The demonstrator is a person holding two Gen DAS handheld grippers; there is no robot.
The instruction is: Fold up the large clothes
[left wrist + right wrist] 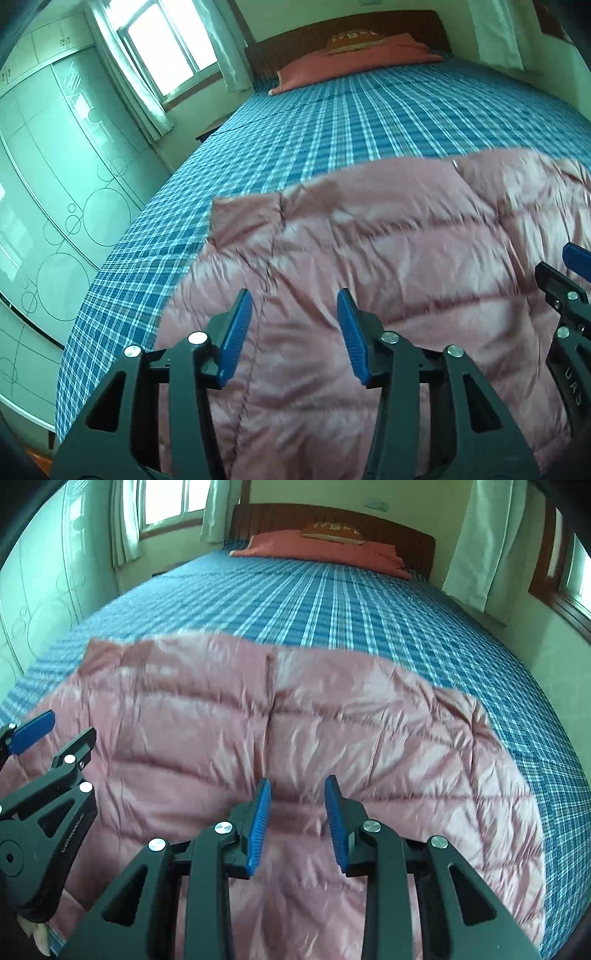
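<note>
So the pink puffer jacket [369, 258] is spread flat on the plaid bed [295, 129], at the foot end, well away from the red pillow [354, 55] up by the headboard. Its long axis seems to run across the bed, with a centre seam pointing toward the pillow. The left gripper [295, 328] hangs over the jacket's left half, fingers spread wide and holding nothing. The right gripper [297, 819] is over the middle-right part, just right of that seam, fingers also apart and empty, though a bit narrower. Each hand is closer to its own side edge. The jacket's near hem is cut off behind the grippers, sleeves aren't clearly visible, and the fabric's motion-blurred.
</note>
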